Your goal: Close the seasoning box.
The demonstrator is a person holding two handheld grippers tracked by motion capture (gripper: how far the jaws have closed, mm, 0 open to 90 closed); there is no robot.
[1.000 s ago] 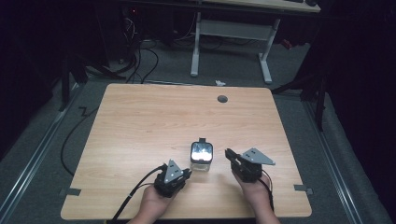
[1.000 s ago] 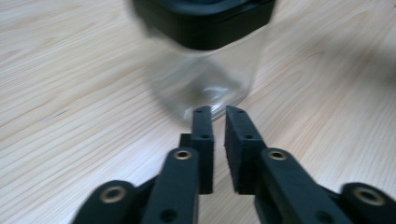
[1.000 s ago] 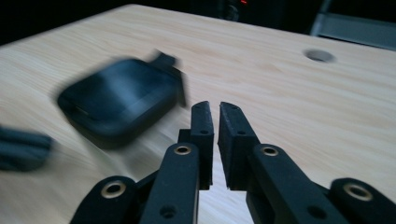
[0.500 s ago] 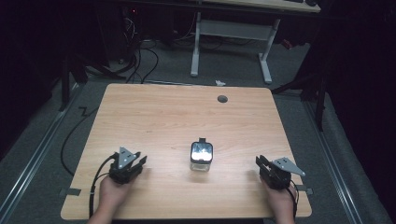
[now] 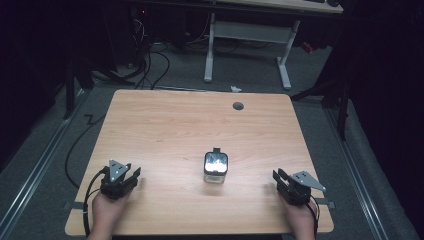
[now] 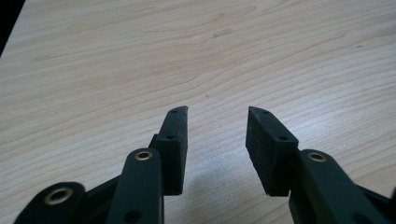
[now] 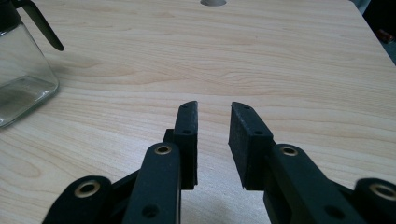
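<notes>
A square clear glass jar (image 5: 215, 168) with a shiny top and a black clasp stands upright near the middle of the wooden table (image 5: 190, 125). My left gripper (image 5: 131, 176) rests near the front left corner, open, with bare wood between its jaws (image 6: 217, 126). My right gripper (image 5: 278, 179) sits near the front right corner, also open and empty (image 7: 213, 119). In the right gripper view the jar (image 7: 21, 70) stands off to the upper left, its black clasp lever sticking out. Both grippers are well apart from the jar.
A round cable hole (image 5: 238, 106) sits near the table's far edge, also seen in the right gripper view as a hole (image 7: 213, 2). Beyond the table stand a white desk frame (image 5: 247, 35) and floor cables (image 5: 150, 55). Dark floor surrounds the table.
Both grippers have pulled away from the jar, the left one to the front left and the right one to the front right. The jar stays in place.
</notes>
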